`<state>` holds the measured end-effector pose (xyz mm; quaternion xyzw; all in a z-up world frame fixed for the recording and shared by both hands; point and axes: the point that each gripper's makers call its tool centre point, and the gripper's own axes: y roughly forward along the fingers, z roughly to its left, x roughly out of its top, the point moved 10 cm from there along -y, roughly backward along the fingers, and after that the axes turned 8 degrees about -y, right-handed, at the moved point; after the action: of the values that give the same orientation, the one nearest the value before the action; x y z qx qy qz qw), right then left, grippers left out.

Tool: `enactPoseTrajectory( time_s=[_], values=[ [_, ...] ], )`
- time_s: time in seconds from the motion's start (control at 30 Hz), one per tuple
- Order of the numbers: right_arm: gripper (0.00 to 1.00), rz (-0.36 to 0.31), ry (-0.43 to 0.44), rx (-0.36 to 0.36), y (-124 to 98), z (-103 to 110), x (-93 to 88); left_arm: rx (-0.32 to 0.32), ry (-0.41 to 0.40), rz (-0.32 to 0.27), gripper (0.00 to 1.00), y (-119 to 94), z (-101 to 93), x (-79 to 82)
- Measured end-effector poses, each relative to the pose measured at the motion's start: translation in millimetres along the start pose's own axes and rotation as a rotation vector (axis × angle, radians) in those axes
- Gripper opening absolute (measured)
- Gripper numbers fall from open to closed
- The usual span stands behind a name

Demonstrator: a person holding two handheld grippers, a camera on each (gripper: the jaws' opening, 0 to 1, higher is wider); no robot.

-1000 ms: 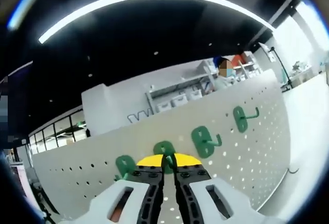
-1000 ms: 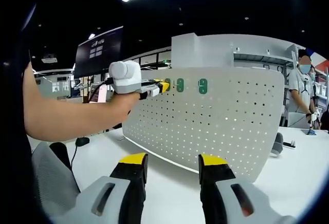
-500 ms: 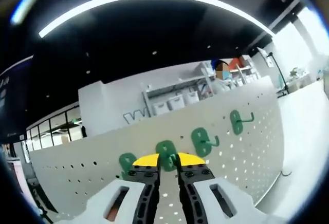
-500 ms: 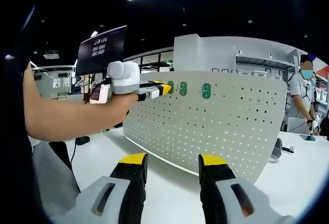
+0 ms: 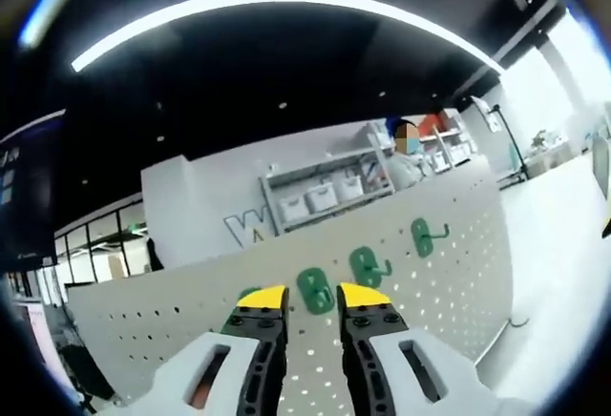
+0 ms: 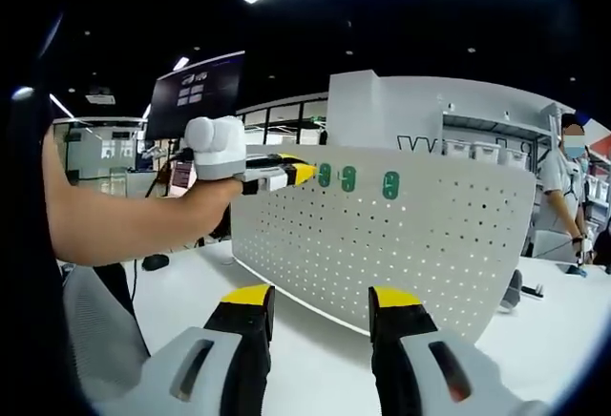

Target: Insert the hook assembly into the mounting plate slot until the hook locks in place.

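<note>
One green hook between parted left tongs, on pegboard

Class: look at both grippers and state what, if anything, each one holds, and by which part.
Nothing is held: the left gripper stands open before a green hook; the right gripper is open and empty.

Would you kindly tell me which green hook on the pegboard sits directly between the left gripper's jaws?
The green hook framed by the left gripper; the others sit further right along the pegboard.
</note>
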<state>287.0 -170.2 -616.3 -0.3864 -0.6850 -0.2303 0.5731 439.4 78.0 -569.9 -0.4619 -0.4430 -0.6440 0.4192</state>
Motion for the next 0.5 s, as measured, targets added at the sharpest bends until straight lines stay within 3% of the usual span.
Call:
enactPoseTrajectory(
  time_s=[0.5],
  values=[
    [0.38, -0.023, -0.018, -0.021, -5.5, -3.2, 8.4, -0.086, -0.063, 0.01, 0.3, -26.6, -1.8, 6.5]
  ],
)
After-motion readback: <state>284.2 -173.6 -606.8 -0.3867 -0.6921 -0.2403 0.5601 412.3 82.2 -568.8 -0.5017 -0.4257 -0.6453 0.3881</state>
